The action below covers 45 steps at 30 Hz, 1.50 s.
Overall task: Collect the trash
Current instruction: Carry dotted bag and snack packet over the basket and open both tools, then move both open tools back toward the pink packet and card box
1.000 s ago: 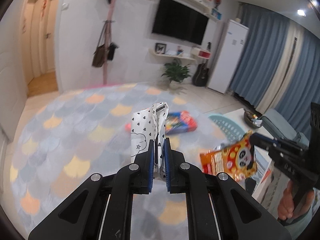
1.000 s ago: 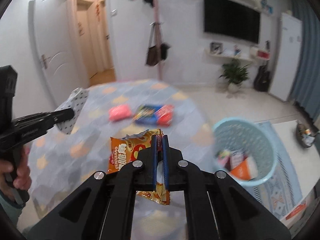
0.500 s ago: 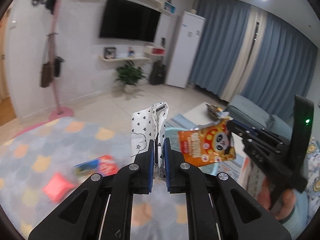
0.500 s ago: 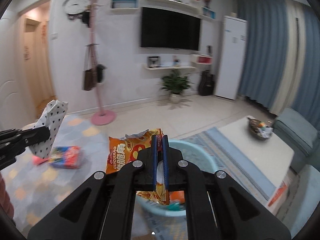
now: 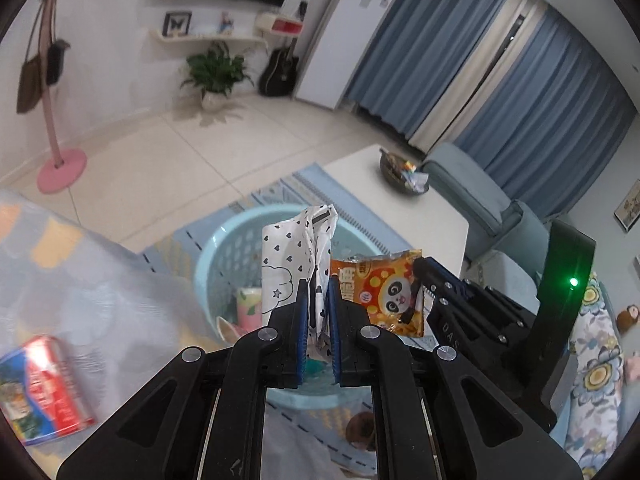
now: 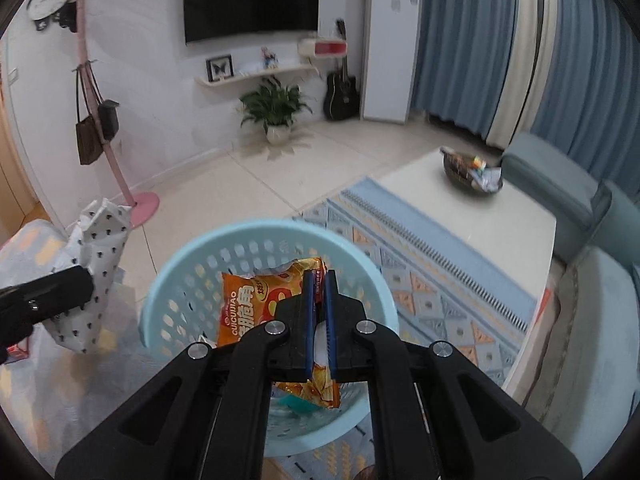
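Note:
My left gripper (image 5: 319, 286) is shut on a white wrapper with black hearts (image 5: 294, 252), held upright over the light blue basket (image 5: 224, 248). Beside it on the right, my right gripper (image 5: 420, 270) pinches an orange snack bag with a panda (image 5: 380, 292). In the right wrist view, the right gripper (image 6: 319, 280) is shut on the orange snack bag (image 6: 256, 304) above the light blue basket (image 6: 192, 264). The white wrapper (image 6: 98, 264) hangs from the left gripper (image 6: 80, 286) at the basket's left. Several pieces of trash lie inside the basket.
A red and blue packet (image 5: 40, 384) lies on the patterned blanket at the left. A white coffee table (image 6: 472, 208) with a dark bowl (image 6: 470, 170) stands right of the basket, a grey-blue sofa (image 6: 592, 216) behind it. A pink coat stand (image 6: 116, 168) rises at the left.
Both grippers have swung right from over the blanket and its packets and tipped downward. They now hang over the blue basket, each with its wrapper still clamped.

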### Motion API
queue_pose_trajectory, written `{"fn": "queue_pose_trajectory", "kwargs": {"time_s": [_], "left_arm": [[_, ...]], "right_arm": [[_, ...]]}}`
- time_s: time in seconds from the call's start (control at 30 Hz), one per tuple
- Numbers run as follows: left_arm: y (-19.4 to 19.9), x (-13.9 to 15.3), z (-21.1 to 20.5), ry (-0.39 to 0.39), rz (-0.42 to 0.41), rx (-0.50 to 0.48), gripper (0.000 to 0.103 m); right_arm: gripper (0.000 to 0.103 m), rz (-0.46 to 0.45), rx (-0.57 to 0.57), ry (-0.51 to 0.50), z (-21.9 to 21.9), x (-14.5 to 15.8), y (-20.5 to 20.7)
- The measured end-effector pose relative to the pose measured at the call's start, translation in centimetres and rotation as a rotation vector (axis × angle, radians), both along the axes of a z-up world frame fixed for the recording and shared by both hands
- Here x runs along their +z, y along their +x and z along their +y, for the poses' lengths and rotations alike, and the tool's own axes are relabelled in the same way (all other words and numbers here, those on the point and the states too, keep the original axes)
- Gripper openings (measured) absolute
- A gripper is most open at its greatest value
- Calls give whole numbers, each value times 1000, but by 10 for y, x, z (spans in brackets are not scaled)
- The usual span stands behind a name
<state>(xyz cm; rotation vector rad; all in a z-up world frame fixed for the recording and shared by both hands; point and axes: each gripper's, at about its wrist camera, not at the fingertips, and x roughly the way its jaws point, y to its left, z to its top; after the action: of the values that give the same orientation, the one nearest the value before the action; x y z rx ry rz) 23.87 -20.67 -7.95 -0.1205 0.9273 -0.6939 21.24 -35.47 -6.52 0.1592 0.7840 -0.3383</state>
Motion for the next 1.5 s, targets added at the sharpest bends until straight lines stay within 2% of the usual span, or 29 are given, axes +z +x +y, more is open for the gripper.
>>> {"fn": "queue_pose_trajectory", "kwargs": {"time_s": [0.17,0.27,0.3,0.33,0.4,0.43,0.47,0.5,0.6,0.83,1.07,1.2,1.33,1.5], "left_arm": [[11,-18,-13,36,42,-16,12],[14,-24,-18,57,48,-16,27],[14,-24,-18,63,46,-13,36],[12,-23,-16,66,41,-8,49],[6,-18,-14,57,20,1,66],[4,-14,-10,55,11,2,71],[1,-11,-7,55,3,3,72],[-3,-7,-2,55,-5,4,73],[-13,4,13,43,-25,12,76],[-51,47,68,31,-154,101,76],[-84,79,137,89,-285,248,80],[-92,80,174,162,-316,323,83],[-89,68,220,176,-263,382,83],[-86,42,258,248,-222,392,83]], "right_arm": [[4,52,-10,25,-5,-14,5],[6,77,1,51,-8,-20,6],[7,81,8,63,-9,-21,5],[10,84,17,77,-9,-21,4],[23,93,23,93,-9,-22,2],[40,94,25,100,-9,-22,1],[56,86,26,109,-8,-20,-2],[58,76,25,113,-7,-17,-5],[58,64,50,127,-1,-9,-12],[58,3,158,127,38,31,-26],[66,-80,319,122,96,73,-32],[67,-92,416,164,127,80,-27],[67,-76,486,214,154,78,-15],[67,-42,570,234,193,72,5]]}}
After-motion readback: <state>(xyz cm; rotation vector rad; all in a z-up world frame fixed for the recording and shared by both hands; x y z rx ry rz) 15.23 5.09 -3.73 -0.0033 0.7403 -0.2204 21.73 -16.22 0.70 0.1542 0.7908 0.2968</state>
